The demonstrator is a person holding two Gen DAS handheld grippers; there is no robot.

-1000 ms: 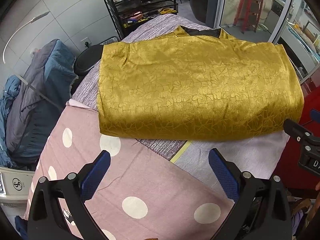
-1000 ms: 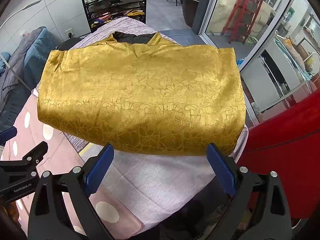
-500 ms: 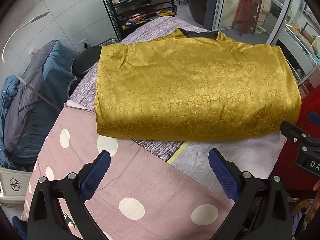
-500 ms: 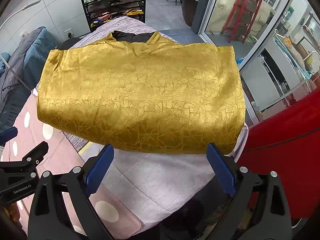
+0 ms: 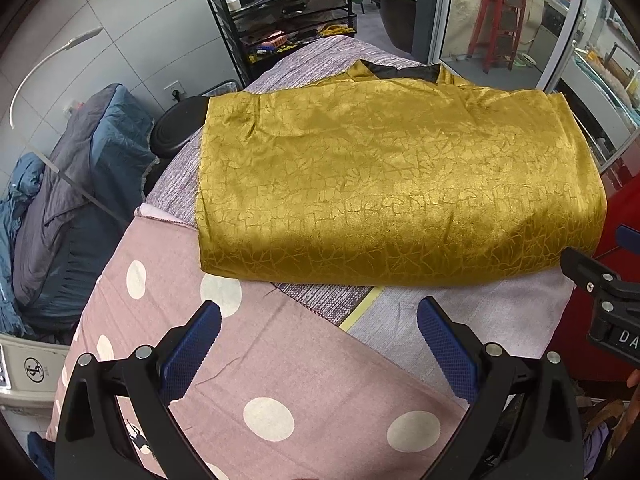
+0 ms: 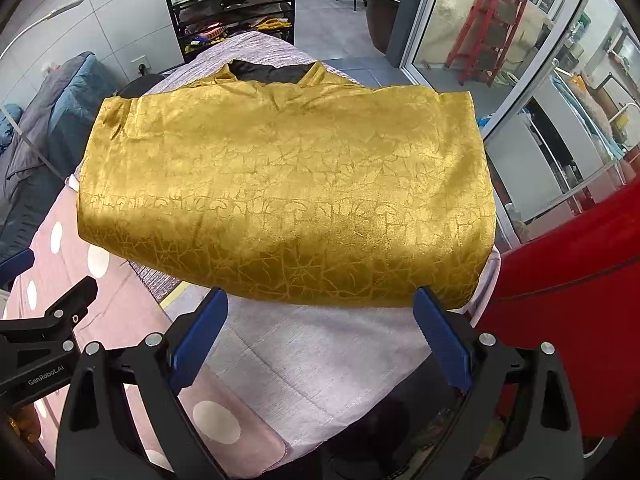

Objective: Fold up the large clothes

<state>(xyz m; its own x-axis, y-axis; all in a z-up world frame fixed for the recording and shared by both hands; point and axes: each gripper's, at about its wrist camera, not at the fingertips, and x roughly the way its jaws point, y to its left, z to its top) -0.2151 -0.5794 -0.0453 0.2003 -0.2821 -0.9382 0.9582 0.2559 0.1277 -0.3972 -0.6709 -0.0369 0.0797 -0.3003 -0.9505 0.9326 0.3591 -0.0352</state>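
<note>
From the left wrist view, the gold garment (image 5: 384,192) lies folded into a broad rectangle across the far part of the table, its black lining (image 5: 400,71) peeking out at the collar end farthest away. It rests on a striped purple cloth (image 5: 320,56), and nearer the camera a pink polka-dot sheet (image 5: 280,368) and a pale lilac cloth (image 5: 472,312) cover the table. The left gripper (image 5: 319,344) hangs above the polka-dot sheet with its blue-padded fingers spread wide, holding nothing, short of the garment's near edge. At the right edge a bit of the other gripper's black frame shows. A black wire shelf (image 5: 280,20) stands beyond the table. From the right wrist view, the same garment (image 6: 288,196) fills the middle, and the right gripper (image 6: 320,334) has its fingers wide apart and empty, the tips just at the garment's near folded edge above the lilac cloth (image 6: 320,368); whether they touch the fabric I cannot tell.
</note>
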